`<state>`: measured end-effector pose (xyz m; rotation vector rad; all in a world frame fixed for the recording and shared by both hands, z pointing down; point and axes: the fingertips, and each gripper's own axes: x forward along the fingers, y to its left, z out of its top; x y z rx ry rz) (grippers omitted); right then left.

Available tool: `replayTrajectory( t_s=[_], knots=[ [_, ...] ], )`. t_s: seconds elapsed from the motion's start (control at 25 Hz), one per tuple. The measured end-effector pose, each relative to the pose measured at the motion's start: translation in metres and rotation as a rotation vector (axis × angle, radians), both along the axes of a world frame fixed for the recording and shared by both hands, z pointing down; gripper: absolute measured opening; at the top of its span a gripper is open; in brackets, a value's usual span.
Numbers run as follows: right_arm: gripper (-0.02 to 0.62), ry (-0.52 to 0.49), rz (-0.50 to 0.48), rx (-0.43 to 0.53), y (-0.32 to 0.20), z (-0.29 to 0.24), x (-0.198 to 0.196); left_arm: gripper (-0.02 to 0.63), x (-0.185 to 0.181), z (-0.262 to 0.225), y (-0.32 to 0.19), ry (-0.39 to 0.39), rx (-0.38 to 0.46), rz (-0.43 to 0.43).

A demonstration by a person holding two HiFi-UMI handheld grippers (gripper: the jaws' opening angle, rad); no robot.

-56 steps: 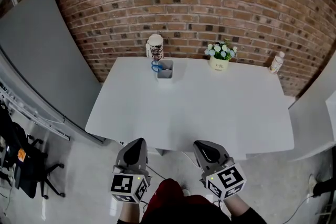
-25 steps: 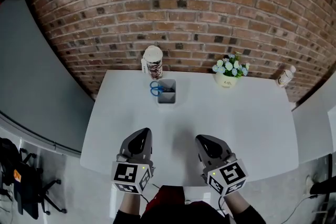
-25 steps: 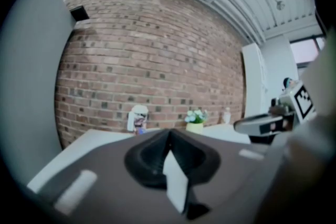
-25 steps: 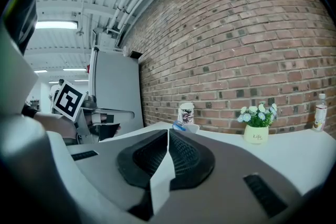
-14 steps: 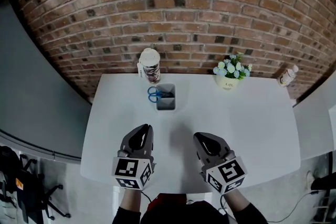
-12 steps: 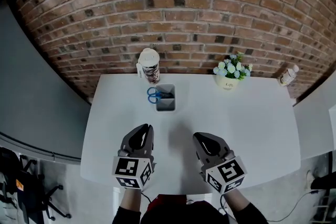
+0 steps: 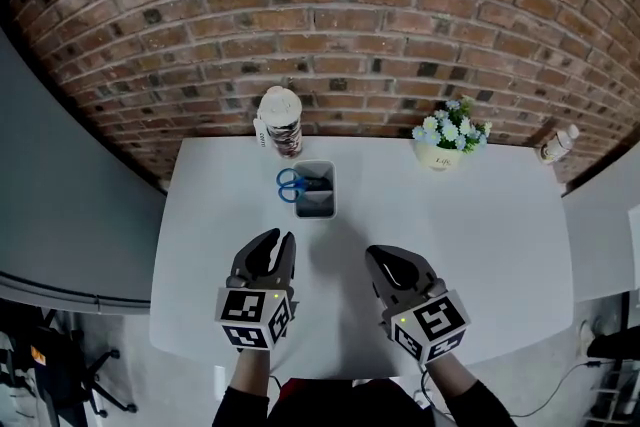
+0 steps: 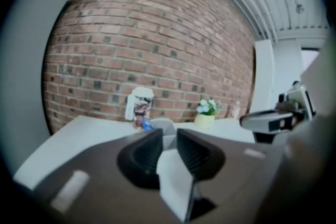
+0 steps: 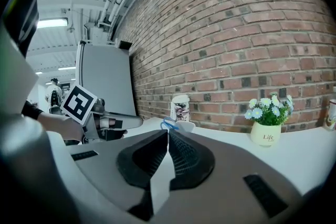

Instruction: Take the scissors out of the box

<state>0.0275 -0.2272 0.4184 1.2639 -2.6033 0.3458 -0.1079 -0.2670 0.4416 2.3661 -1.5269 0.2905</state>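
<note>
While both claws hover above the near half of the white counter (image 7: 480, 235), the entries read thus: left claw (image 7: 277, 240), jaws apart by a narrow gap, just been opening, nothing between them; right claw (image 7: 380, 255), jaws pressed together, empty. Item: scissors (image 7: 289, 184), blue handles jutting over the left rim of the grey box (image 7: 317, 212), the rest inside it. The box stands toward the counter's far side, ahead of the left claw and well apart from it. Item: lidded paper cup (image 7: 280, 122), just behind the box, against the brick wall (image 7: 350, 25). Item: potted flowers (image 7: 447, 140), far right. Item: small bottle (image 7: 558, 144), far right corner.
</note>
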Motion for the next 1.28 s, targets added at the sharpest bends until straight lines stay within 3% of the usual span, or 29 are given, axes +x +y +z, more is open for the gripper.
replayTrajectory(
  t_s=[0.52,1.28],
  knots=[
    [0.009,0.018,-0.015,-0.102,-0.031,0.029,-0.013,0.112,-0.002,0.038,-0.037,0.028,-0.103,-0.018],
    [0.009,0.01,-0.011,-0.185,-0.07,0.062,-0.023,0.112,-0.005,0.07,-0.087,0.094,-0.166,-0.035]
  ],
)
